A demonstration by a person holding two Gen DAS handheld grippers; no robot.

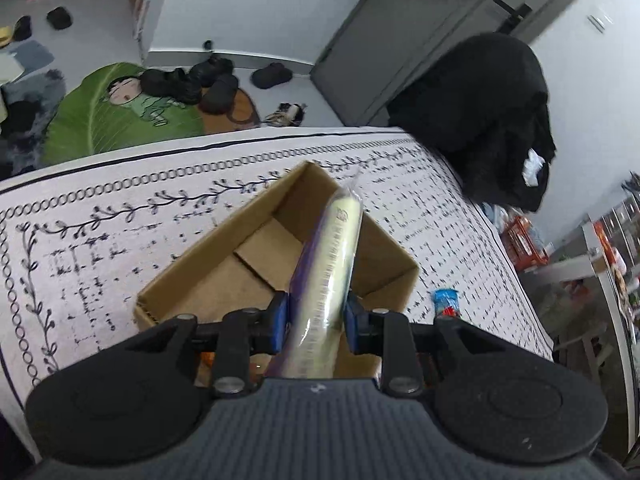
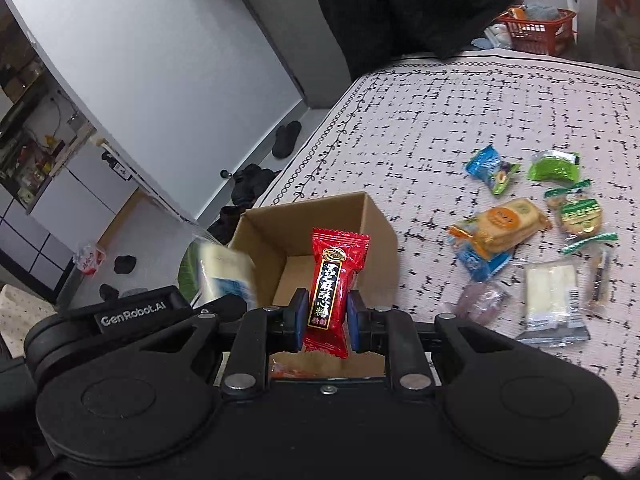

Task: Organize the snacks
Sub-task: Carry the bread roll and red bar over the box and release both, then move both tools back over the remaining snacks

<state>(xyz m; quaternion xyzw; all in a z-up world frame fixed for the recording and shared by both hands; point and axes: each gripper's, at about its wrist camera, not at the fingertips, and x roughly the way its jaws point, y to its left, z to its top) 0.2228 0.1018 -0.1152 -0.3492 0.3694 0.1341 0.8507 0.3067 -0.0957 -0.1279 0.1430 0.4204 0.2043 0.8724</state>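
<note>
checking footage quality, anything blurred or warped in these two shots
Left wrist view: the yellowish packet in the left gripper is slightly soft, and the fisheye bows the patterned cloth's edge. Right wrist view: the red candy in the right gripper is sharp, print readable, while the white packet at the cardboard box's left is motion-smeared.

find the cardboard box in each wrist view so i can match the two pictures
Left wrist: the cardboard box sits centre frame on the patterned cloth, just beyond the left gripper, partly hidden by the pale packet it grips.
Right wrist: the cardboard box is centre-left, near the cloth's edge, behind the red candy in the right gripper.
Shared landmark: the black garment pile at the cloth's far edge.
</note>
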